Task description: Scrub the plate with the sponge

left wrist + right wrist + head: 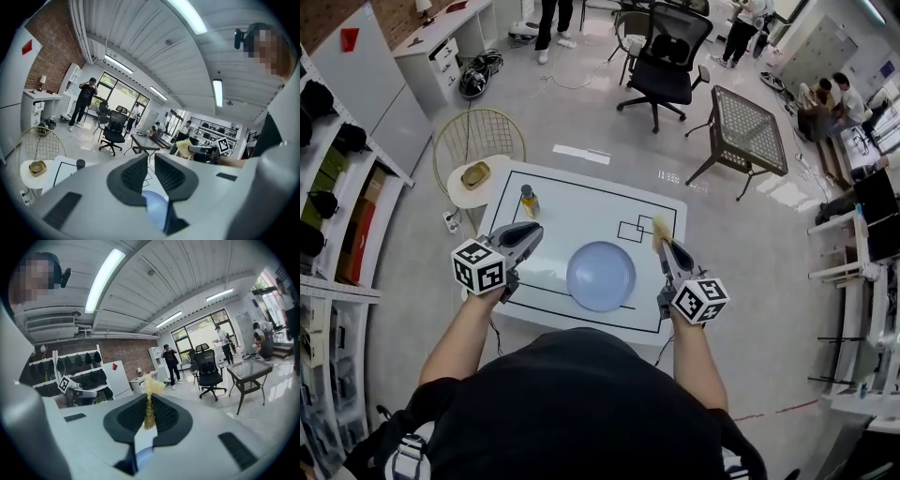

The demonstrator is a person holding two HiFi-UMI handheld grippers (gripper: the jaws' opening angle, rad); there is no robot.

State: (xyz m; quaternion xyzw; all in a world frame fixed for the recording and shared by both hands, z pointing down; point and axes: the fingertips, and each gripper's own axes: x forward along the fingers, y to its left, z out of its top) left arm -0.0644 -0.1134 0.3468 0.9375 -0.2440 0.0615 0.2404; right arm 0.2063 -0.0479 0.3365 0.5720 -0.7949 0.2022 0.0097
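Note:
A pale blue plate [600, 275] lies on the white table [581, 202], near its front edge, between my two grippers. My right gripper [661, 244] hovers off the plate's right rim, shut on a yellow sponge [658, 228] that sticks out past the fingertips. In the right gripper view the sponge [151, 390] stands pinched between the pads. My left gripper [539, 231] is off the plate's left rim, jaws a narrow gap apart with nothing between them [151, 159]. A sliver of the plate [154, 204] shows below them.
A small bottle [529, 201] stands at the table's back left. Beyond that corner are a round side table with a yellow bowl [475, 175] and a wire chair [478, 136]. An office chair [666, 61] and a black mesh table [745, 127] stand further back. Shelves line the left wall.

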